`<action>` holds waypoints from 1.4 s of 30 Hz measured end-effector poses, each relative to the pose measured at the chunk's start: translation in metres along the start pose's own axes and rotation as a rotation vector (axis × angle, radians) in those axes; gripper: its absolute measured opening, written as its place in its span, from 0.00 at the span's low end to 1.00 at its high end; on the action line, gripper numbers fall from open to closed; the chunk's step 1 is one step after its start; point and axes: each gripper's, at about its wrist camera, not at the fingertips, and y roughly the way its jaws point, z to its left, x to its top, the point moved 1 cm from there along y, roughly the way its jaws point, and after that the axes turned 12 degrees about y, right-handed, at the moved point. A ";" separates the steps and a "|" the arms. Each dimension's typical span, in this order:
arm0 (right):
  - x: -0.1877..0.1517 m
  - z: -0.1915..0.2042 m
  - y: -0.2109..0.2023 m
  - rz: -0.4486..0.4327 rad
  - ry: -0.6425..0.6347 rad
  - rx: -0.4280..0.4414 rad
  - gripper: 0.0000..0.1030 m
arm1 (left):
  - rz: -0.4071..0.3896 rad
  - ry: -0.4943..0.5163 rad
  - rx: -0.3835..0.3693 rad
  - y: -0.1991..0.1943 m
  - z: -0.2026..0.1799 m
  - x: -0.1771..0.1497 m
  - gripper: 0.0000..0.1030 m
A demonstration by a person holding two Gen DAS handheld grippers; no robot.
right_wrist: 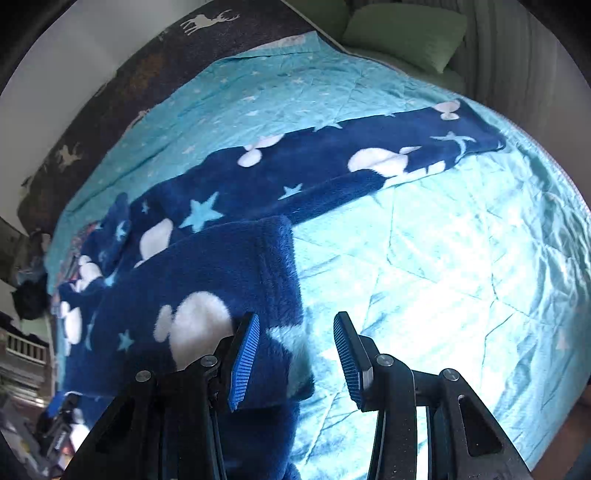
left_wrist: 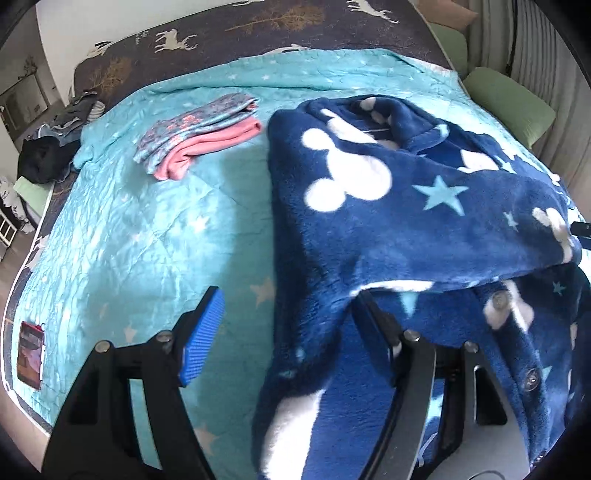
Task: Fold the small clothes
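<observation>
A navy fleece garment (left_wrist: 388,221) with white mouse-head shapes, light blue stars and buttons lies on the teal star quilt (left_wrist: 147,240). My left gripper (left_wrist: 288,295) stands wide at its near left edge. Its left pad (left_wrist: 201,336) is bare over the quilt, while the right finger (left_wrist: 376,328) is under a lifted fold of fleece. In the right wrist view the garment (right_wrist: 229,266) has one sleeve (right_wrist: 369,155) stretched out to the upper right. My right gripper (right_wrist: 295,317) straddles a near corner of the fleece. The fabric lies against the left pad (right_wrist: 243,358); the right pad (right_wrist: 349,362) is clear of it.
A folded pink and floral pile (left_wrist: 199,136) lies on the quilt beyond the left gripper. Green pillows (left_wrist: 509,107) line the far right. A phone-like device (left_wrist: 30,354) sits at the quilt's left edge. Dark clothes (left_wrist: 44,158) lie at the bed's left side, on a deer-print bedspread (left_wrist: 258,29).
</observation>
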 end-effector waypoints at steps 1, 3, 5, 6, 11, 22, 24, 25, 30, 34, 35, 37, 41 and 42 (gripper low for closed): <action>0.000 0.005 0.000 -0.001 -0.026 0.003 0.44 | -0.006 0.006 -0.008 -0.001 -0.003 0.001 0.70; -0.002 0.015 0.002 0.007 -0.080 -0.004 0.55 | -0.009 0.019 -0.001 0.001 -0.007 0.005 0.70; -0.003 0.022 0.008 0.011 -0.109 -0.011 0.69 | -0.004 0.029 0.011 0.003 -0.010 0.007 0.70; -0.002 0.022 0.014 0.018 -0.108 -0.011 0.70 | -0.001 0.028 0.010 0.005 -0.010 0.007 0.70; 0.009 0.003 0.040 0.104 -0.004 0.056 0.75 | 0.019 0.021 -0.005 0.007 -0.007 0.003 0.70; 0.011 0.014 0.036 0.111 -0.028 0.128 0.13 | 0.043 0.018 0.024 0.022 -0.008 0.008 0.42; 0.010 0.023 0.023 0.054 -0.065 0.103 0.10 | 0.029 -0.094 -0.037 0.019 0.008 0.008 0.39; 0.009 0.031 0.014 0.020 -0.089 0.101 0.10 | 0.019 -0.120 -0.033 0.016 0.013 0.008 0.39; 0.002 0.078 -0.016 -0.059 -0.210 0.183 0.10 | -0.035 -0.177 0.053 -0.005 0.042 -0.005 0.39; -0.012 0.115 -0.012 -0.066 -0.317 0.200 0.10 | 0.020 -0.243 0.038 0.009 0.063 -0.025 0.41; -0.016 0.116 -0.006 -0.048 -0.330 0.179 0.10 | 0.039 -0.249 0.029 0.013 0.063 -0.030 0.41; -0.026 0.113 0.012 0.008 -0.334 0.116 0.11 | 0.064 -0.235 0.027 0.018 0.060 -0.036 0.44; -0.044 0.071 0.030 0.155 -0.288 0.049 0.20 | 0.063 -0.180 0.044 0.012 0.055 -0.038 0.49; -0.048 0.059 0.028 0.176 -0.279 0.054 0.29 | 0.061 -0.166 0.041 0.008 0.054 -0.037 0.51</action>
